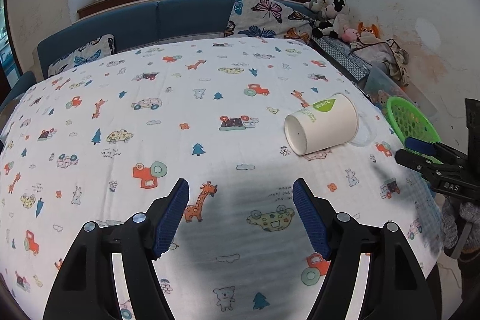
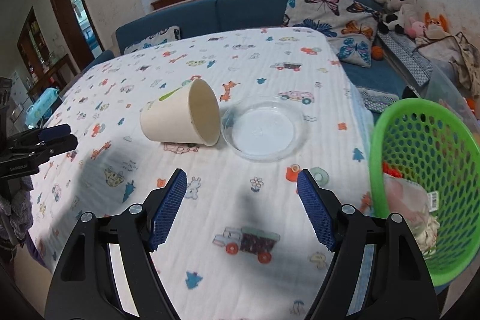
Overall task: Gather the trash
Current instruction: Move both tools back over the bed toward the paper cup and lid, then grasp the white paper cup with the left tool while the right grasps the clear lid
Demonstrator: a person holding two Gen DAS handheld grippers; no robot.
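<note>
A white paper cup [image 1: 322,126] with a green logo lies on its side on the patterned tablecloth; in the right wrist view [image 2: 183,116] its open mouth faces right. A clear plastic lid [image 2: 264,129] lies flat beside the mouth; its edge shows behind the cup in the left wrist view [image 1: 364,134]. A green mesh basket [image 2: 426,170] holding wrappers sits at the table's right edge, also seen in the left wrist view [image 1: 412,122]. My left gripper [image 1: 241,188] is open and empty above the cloth, left of the cup. My right gripper [image 2: 241,179] is open and empty, just short of the lid.
The table [image 1: 180,110] is covered by a cartoon-print cloth. A blue sofa [image 2: 240,8] with butterfly cushions and plush toys [image 2: 399,8] stands behind it. Bags and clutter [image 2: 444,56] lie to the right. A doorway [image 2: 72,8] is at the left.
</note>
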